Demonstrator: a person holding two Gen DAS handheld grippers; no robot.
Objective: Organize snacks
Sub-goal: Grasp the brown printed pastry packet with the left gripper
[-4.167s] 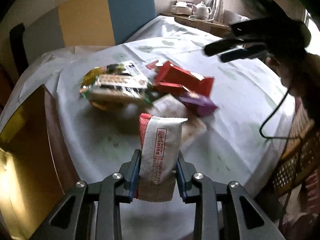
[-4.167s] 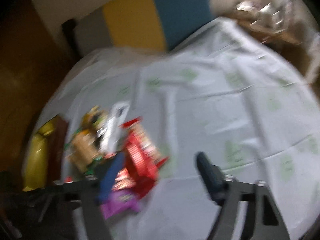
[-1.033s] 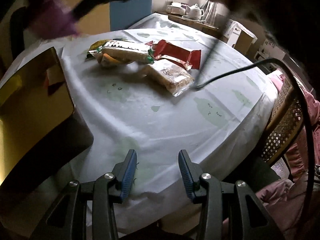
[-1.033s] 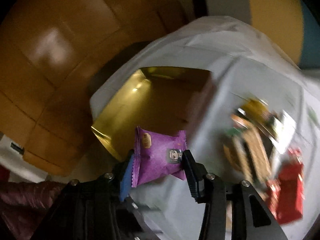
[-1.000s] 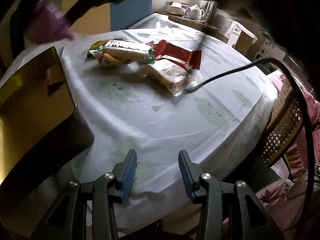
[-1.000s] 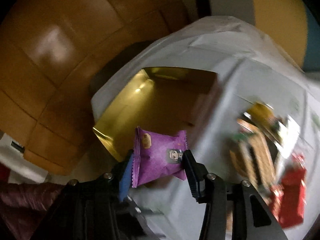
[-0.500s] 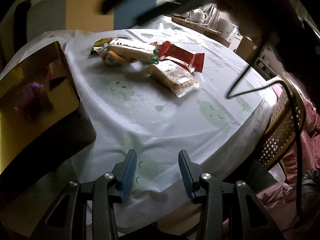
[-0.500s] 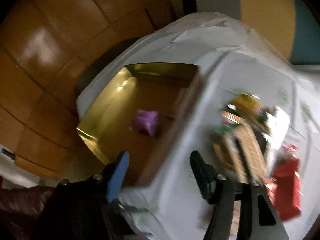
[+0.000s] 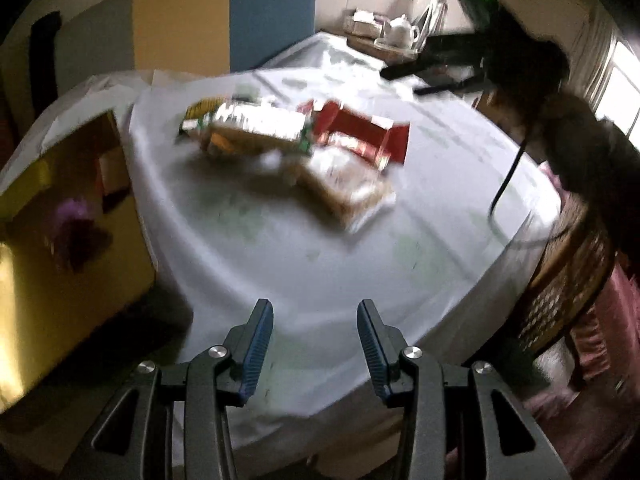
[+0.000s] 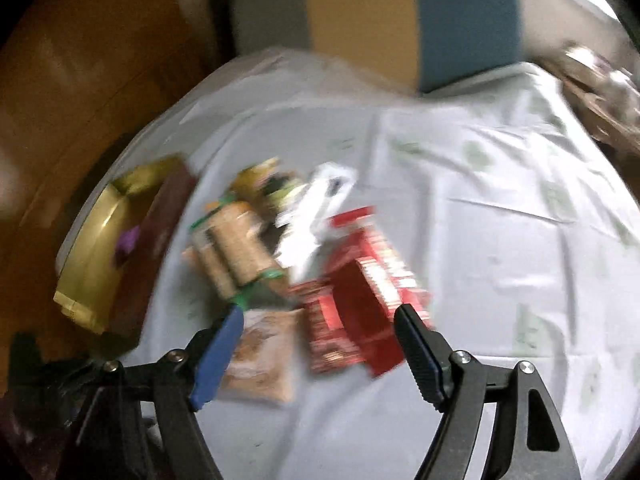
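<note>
My right gripper [image 10: 318, 344], jaws just widened and empty, hangs over the snack pile [image 10: 304, 264] mid-tabletop [image 10: 500, 240]; the crinkly red packets [image 10: 360, 296] lie dead ahead, long axis running away from me. My left gripper [image 9: 315, 344], open and empty, hangs back at the near edge.

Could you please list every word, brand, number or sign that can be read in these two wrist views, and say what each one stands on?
None can be read; both views are blurred by motion.
Red packets: pale printing shows, too smeared to read.
White wrapper: dark marks only, unreadable.
Green-ended biscuit pack: print blurred.
Clear cracker pack: no legible label.
Purple packet in the gold box: too blurred.
</note>
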